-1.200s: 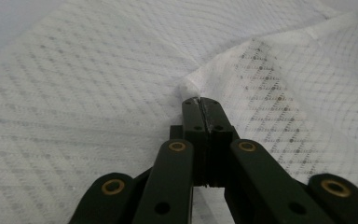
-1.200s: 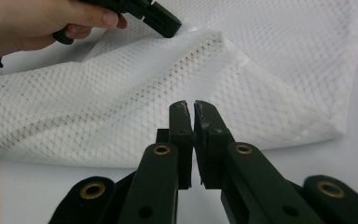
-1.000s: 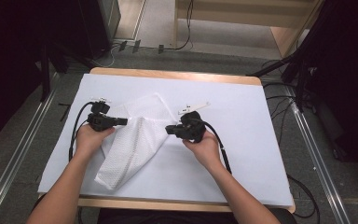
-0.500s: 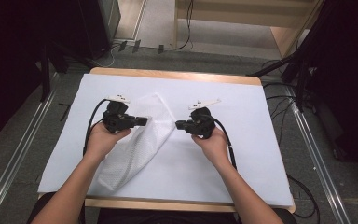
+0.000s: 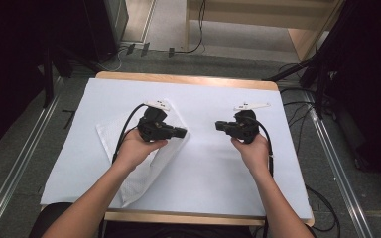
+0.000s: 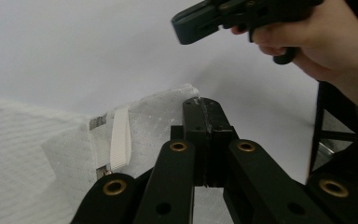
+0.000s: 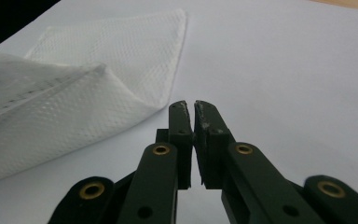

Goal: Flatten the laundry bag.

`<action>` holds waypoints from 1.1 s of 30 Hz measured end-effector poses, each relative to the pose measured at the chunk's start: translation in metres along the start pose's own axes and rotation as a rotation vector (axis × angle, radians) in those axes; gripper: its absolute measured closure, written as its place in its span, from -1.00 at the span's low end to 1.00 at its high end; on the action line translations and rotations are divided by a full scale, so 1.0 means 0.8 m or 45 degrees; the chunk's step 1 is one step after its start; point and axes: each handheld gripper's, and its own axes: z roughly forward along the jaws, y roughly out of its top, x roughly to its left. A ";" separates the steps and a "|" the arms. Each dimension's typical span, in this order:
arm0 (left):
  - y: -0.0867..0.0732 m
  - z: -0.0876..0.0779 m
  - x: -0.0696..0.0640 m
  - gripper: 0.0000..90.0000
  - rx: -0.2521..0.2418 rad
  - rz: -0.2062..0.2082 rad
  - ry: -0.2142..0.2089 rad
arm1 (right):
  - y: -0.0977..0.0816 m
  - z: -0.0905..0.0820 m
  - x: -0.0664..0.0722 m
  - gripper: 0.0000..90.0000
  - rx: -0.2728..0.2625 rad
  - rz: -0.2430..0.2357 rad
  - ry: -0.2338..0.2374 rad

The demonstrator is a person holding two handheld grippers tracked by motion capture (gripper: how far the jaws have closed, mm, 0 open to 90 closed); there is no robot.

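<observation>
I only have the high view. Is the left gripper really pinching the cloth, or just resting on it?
Observer: The left gripper is shut, with the cloth corner raised at its tip; it looks pinched.
Operator: Anything on that corner?
Observer: Yes, a white loop is sewn at the edge, beside the jaws and not between them.
Operator: And the right gripper, is it holding anything?
Observer: No. The right gripper is shut on nothing, over the bare table cover, apart from the cloth.
</observation>
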 end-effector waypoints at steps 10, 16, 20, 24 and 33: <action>0.012 0.040 -0.037 1.00 0.051 0.065 -0.120 | -0.014 -0.007 -0.016 0.94 0.017 0.048 -0.042; 0.010 0.053 -0.047 0.98 0.084 0.092 -0.176 | -0.018 -0.007 -0.015 0.94 0.024 0.045 -0.045; 0.008 0.048 -0.037 0.78 0.088 0.079 -0.169 | -0.020 -0.008 -0.014 0.94 0.026 0.046 -0.047; 0.006 0.033 -0.025 0.65 0.049 0.065 -0.136 | -0.020 -0.006 -0.013 0.92 0.030 0.046 -0.041; -0.011 0.005 0.006 0.55 0.022 0.012 -0.027 | -0.015 0.011 -0.004 0.82 0.052 0.012 -0.011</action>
